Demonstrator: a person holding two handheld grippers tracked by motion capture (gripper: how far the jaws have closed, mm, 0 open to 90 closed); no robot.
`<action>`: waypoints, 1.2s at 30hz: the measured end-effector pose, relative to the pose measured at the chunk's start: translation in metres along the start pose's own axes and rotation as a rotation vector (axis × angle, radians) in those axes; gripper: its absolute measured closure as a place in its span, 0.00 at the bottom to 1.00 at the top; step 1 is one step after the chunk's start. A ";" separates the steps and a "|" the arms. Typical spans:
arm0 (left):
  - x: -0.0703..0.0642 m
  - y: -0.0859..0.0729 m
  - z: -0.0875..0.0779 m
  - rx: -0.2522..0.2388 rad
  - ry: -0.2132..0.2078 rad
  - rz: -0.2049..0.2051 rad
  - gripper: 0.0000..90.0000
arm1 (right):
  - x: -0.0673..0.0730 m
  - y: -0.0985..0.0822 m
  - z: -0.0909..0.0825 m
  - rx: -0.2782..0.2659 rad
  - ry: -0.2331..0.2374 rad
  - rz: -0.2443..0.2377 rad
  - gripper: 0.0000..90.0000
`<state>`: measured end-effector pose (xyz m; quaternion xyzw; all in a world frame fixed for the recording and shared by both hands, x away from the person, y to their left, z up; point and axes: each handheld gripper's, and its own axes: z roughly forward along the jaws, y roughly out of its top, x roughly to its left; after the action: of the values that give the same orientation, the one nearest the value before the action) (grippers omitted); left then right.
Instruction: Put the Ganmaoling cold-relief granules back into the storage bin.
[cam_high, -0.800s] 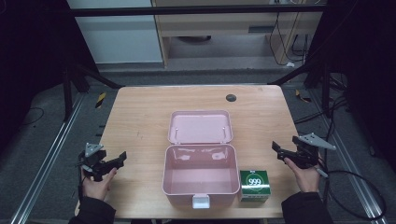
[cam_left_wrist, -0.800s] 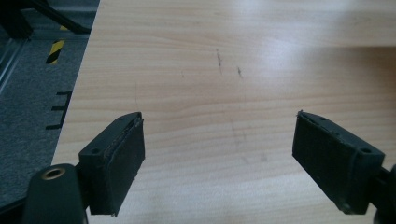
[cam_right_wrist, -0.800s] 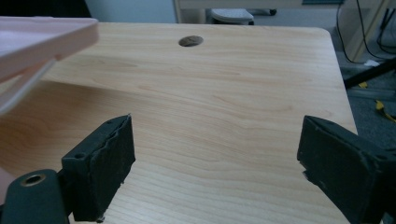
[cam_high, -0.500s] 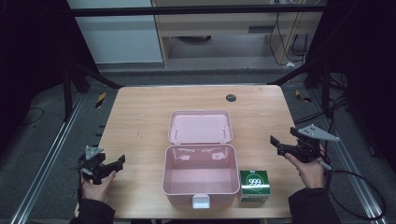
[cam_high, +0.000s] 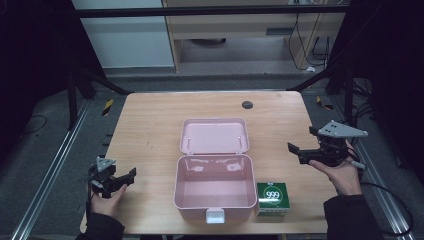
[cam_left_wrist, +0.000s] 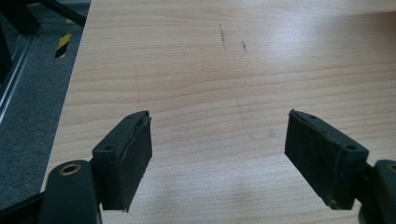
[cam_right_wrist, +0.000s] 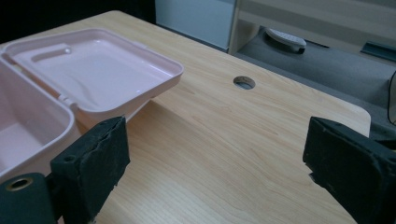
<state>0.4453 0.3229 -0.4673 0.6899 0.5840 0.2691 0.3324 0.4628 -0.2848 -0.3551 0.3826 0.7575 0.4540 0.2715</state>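
An open pink plastic box stands in the middle of the wooden table, its lid laid back flat behind it. A green carton marked 999 stands against the box's right side. My left gripper rests at the table's near left edge, open, with bare wood between its pads. My right gripper hovers right of the box, open and pointing left toward it. In the right gripper view the lid and the box wall lie beyond its left pad.
A round cable hole sits near the table's far edge, also seen as the hole ahead of the right gripper. Dark floor and metal rails flank the table. A cabinet stands behind it.
The right hand has lifted its gripper a little higher and farther from the person. The left gripper has stayed near the table's left edge.
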 end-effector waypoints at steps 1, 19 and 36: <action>0.000 0.000 0.000 0.001 0.000 0.001 0.25 | 0.002 0.003 0.000 0.010 0.011 -0.020 0.08; 0.001 0.000 0.005 0.028 0.002 0.021 0.26 | 0.032 0.021 0.004 0.176 0.187 -0.281 0.05; -0.001 0.000 0.007 0.043 0.002 0.035 0.26 | 0.052 0.020 0.002 0.349 0.293 -0.460 0.04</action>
<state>0.4502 0.3208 -0.4714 0.7066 0.5780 0.2631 0.3122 0.4416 -0.2349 -0.3409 0.1727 0.9216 0.2940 0.1854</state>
